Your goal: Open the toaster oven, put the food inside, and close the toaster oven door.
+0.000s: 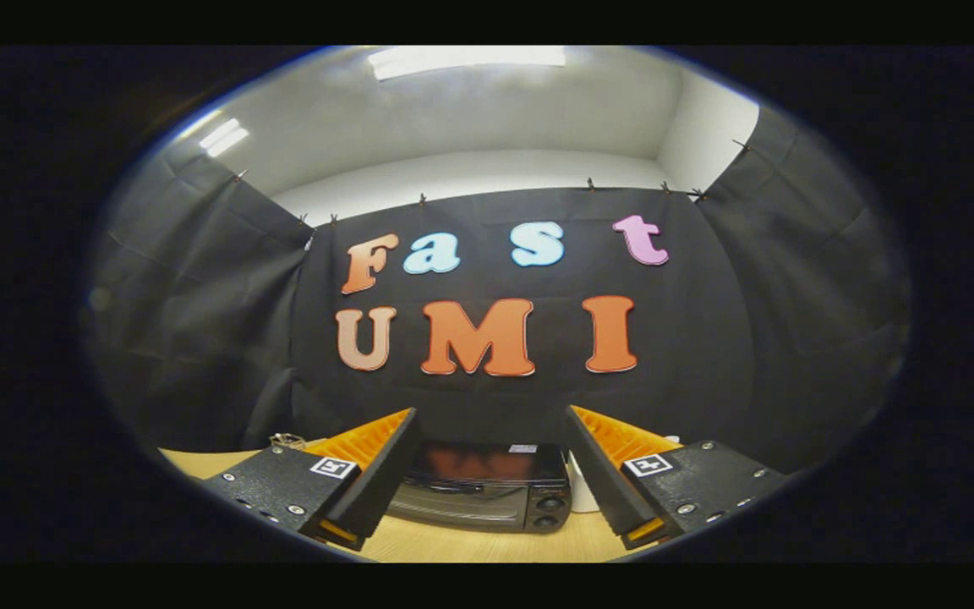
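A black toaster oven [483, 486] stands on the wooden table [487, 541], a way beyond my fingers and framed between them. Its glass door looks closed, with two knobs [548, 511] stacked on its right side. My gripper [491, 419] is open, its fingers spread wide with nothing between them. It hovers above the table, well short of the oven. The food is hidden from here.
A white object [582, 495] stands just right of the oven, partly hidden by my right finger. A small pale item [287, 441] lies on the table behind my left finger. Black cloth walls close the booth behind and on both sides.
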{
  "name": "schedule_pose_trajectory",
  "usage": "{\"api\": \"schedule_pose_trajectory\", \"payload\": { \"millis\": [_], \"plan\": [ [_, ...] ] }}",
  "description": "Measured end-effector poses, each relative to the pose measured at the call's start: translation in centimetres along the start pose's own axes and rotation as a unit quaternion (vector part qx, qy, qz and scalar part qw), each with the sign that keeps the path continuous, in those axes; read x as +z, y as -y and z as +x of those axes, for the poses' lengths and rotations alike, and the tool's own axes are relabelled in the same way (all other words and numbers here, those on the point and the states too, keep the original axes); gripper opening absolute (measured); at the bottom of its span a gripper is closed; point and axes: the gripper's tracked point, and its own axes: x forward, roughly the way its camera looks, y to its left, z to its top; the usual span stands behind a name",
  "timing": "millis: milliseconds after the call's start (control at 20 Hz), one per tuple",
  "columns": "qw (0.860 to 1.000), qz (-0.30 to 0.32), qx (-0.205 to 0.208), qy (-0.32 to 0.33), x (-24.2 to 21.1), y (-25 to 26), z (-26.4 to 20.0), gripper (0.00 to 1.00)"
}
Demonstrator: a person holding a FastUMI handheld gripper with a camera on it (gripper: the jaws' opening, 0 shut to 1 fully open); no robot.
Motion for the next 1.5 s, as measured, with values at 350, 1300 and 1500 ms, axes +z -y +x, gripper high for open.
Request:
{"api": "schedule_pose_trajectory", "payload": {
  "millis": [350,1300,1500],
  "plan": [
    [1.0,-0.001,0.002,-0.024,-2.6,-0.8,1.7,0.99],
    [0.987,0.041,-0.011,-0.157,-17.1,-3.3,8.2,0.99],
    [0.987,0.03,-0.011,-0.159,-18.4,-4.6,9.8,0.99]
  ]
}}
